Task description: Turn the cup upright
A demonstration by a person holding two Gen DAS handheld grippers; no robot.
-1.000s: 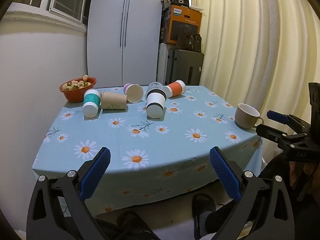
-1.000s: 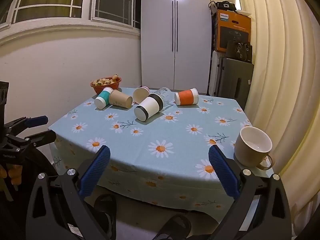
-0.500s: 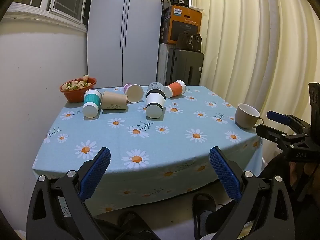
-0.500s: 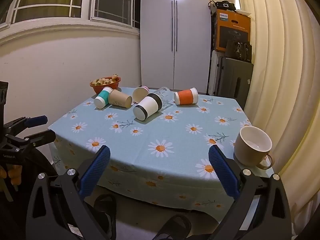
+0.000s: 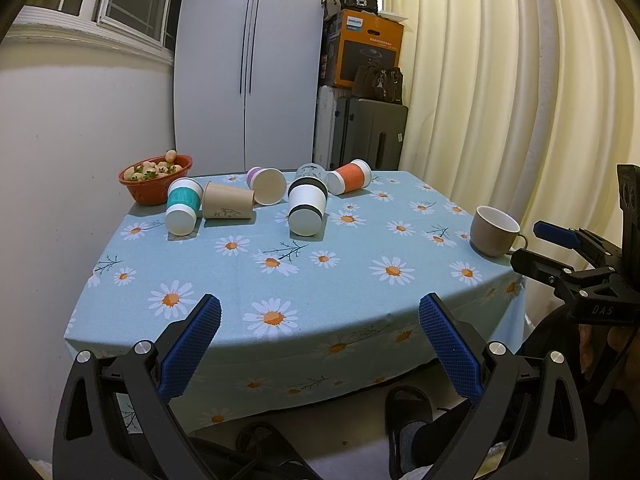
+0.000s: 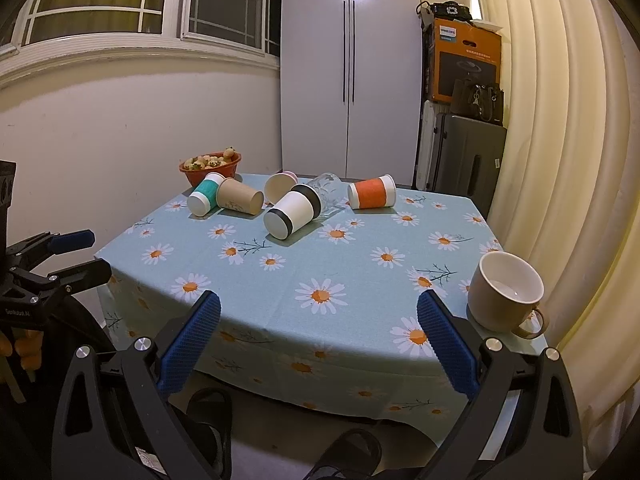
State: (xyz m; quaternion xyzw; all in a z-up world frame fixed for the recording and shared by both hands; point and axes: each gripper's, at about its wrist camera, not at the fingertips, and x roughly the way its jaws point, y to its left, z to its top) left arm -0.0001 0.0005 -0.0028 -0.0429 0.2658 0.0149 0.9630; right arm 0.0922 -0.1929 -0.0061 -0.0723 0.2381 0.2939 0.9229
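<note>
Daisy-print cloth covers the table (image 5: 280, 276), which stands before a white wardrobe (image 5: 248, 64) and cream curtains (image 5: 500, 92). Progress is judged nil: no cup has been gripped. Six cups lie on their sides in a cluster at the table's 12 o'clock edge: teal cup (image 5: 183, 206), kraft cup (image 5: 228, 201), pink cup (image 5: 267, 185), black-banded cup (image 5: 307, 205), clear glass (image 6: 326, 191), orange cup (image 5: 350, 176). The paper ones are tapered cylinders with matte sleeves and white rims; the banded one touches the glass behind it. A glazed beige mug (image 6: 505, 291) with a handle stands upright at 3 o'clock, well apart from the cluster. A red bowl (image 5: 154, 179) of pale fruit sits at 10 o'clock. Left gripper (image 5: 319, 344) and right gripper (image 6: 318, 342) hang off the near edge at 6 o'clock, jaws spread wide, ribbed blue pads (image 5: 192, 352) empty. All remaining work, judged: reach, grasp a cup, rotate it and set it on its base.
</note>
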